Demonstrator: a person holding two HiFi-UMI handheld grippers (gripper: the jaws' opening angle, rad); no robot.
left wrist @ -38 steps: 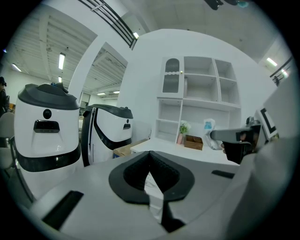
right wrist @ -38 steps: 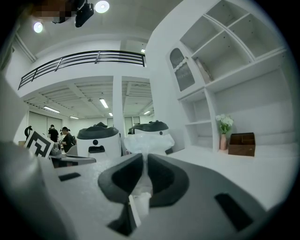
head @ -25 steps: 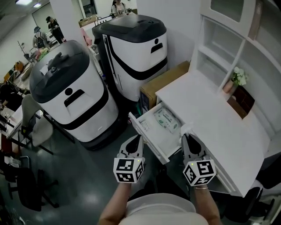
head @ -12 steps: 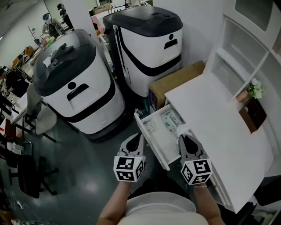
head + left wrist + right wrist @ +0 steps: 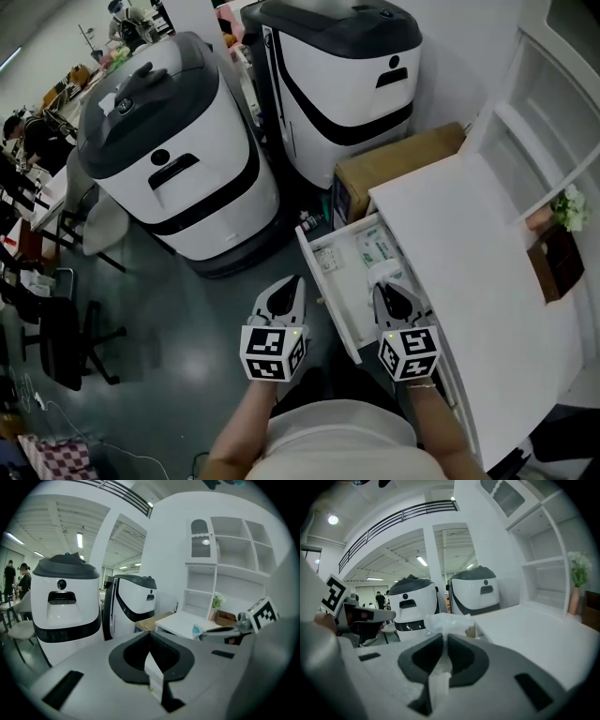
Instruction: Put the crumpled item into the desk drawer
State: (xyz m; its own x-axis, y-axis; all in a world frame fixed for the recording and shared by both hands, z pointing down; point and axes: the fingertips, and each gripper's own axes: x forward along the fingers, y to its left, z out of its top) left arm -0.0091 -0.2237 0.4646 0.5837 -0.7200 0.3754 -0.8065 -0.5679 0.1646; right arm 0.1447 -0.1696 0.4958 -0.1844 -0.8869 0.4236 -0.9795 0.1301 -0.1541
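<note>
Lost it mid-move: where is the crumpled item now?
The crumpled item is pinched in the right tongs, centre-right in head view, above the open drawer.

drawer (image 5: 323, 292) open at desk (image 5: 469, 253) left edge; box (image 5: 398, 164) behind drawer; machines (image 5: 178, 178) beyond.

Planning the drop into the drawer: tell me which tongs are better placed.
Right. The right tongs are shut on the crumpled item, over the open drawer. The left tongs are shut, empty, and outside the drawer's front, over the floor.
</note>
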